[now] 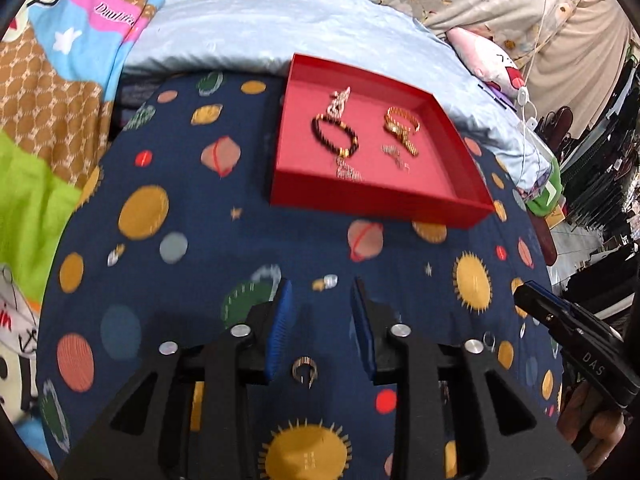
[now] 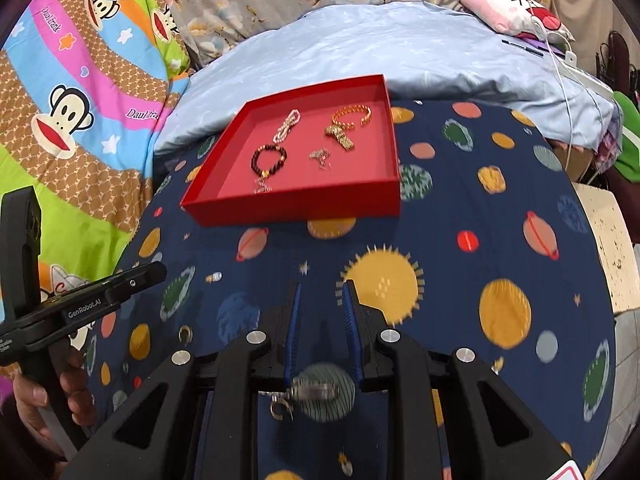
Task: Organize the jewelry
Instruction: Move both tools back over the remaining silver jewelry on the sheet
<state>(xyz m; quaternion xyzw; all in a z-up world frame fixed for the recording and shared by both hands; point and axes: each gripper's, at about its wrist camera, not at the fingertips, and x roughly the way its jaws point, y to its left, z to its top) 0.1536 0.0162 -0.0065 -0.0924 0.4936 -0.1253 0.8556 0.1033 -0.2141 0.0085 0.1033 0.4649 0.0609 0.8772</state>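
A red tray [image 1: 372, 202] [image 2: 292, 204] sits on the planet-print cloth. In it lie a dark bead bracelet [image 1: 334, 134] [image 2: 269, 158], a gold bracelet [image 1: 402, 124] [image 2: 350, 120], a pale bead chain [image 1: 340, 102] [image 2: 286, 124] and small silver pieces [image 1: 394, 154] [image 2: 320, 157]. My left gripper [image 1: 322, 292] is open above the cloth; a small ring-shaped earring [image 1: 305, 372] lies on the cloth between its fingers, near their base. My right gripper [image 2: 322, 294] is open; a small ring piece [image 2: 280, 406] lies near its base. Another small ring [image 2: 185, 334] lies on the cloth to its left.
The cloth [image 1: 180, 280] covers a rounded surface with a pale blue pillow [image 1: 280, 28] behind the tray. Cartoon bedding [image 2: 80, 80] lies to the left. The right gripper's body [image 1: 576, 332] shows in the left view, the left gripper's body [image 2: 80, 308] in the right view.
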